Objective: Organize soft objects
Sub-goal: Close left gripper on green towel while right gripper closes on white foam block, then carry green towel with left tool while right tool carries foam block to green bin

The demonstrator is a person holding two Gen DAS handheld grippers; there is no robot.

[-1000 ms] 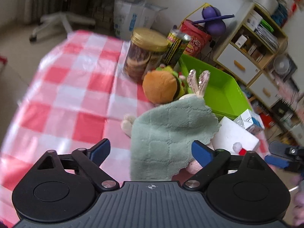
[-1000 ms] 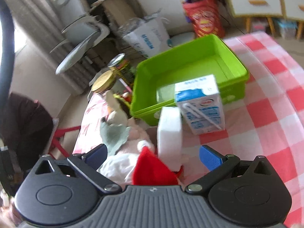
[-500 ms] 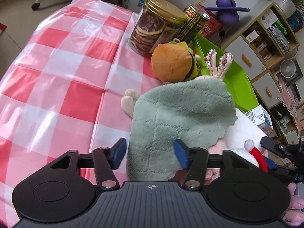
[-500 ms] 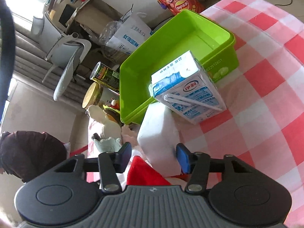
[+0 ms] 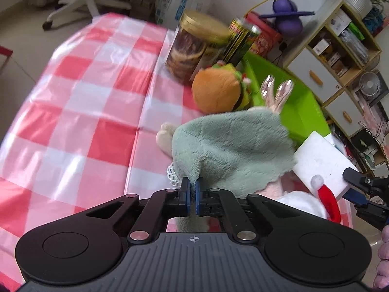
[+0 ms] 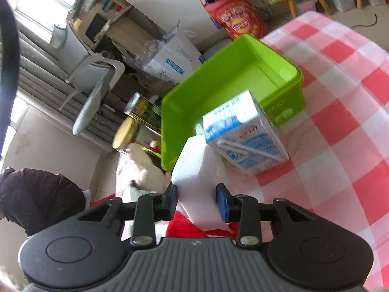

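Note:
My left gripper (image 5: 191, 191) is shut on the near edge of a pale green fleece cloth (image 5: 233, 146) draped over a plush rabbit whose glittery ears (image 5: 277, 92) stick out. A plush burger (image 5: 218, 90) lies behind it, beside the green bin (image 5: 299, 112). My right gripper (image 6: 197, 198) is shut on a white foam block (image 6: 197, 170), also in the left wrist view (image 5: 321, 160). A red and white Santa hat (image 5: 325, 199) lies below the block. The bin (image 6: 175, 112) looks empty inside.
A jar of dried slices with a gold lid (image 5: 194, 46) and a yellow-black can (image 5: 240, 41) stand behind the burger. A blue and white milk carton (image 6: 245, 133) lies against the bin's front wall. The red-checked tablecloth (image 5: 85, 97) covers the table.
Both grippers closed from wide open: the left onto the cloth's edge, the right onto the white block. The right gripper has tilted.

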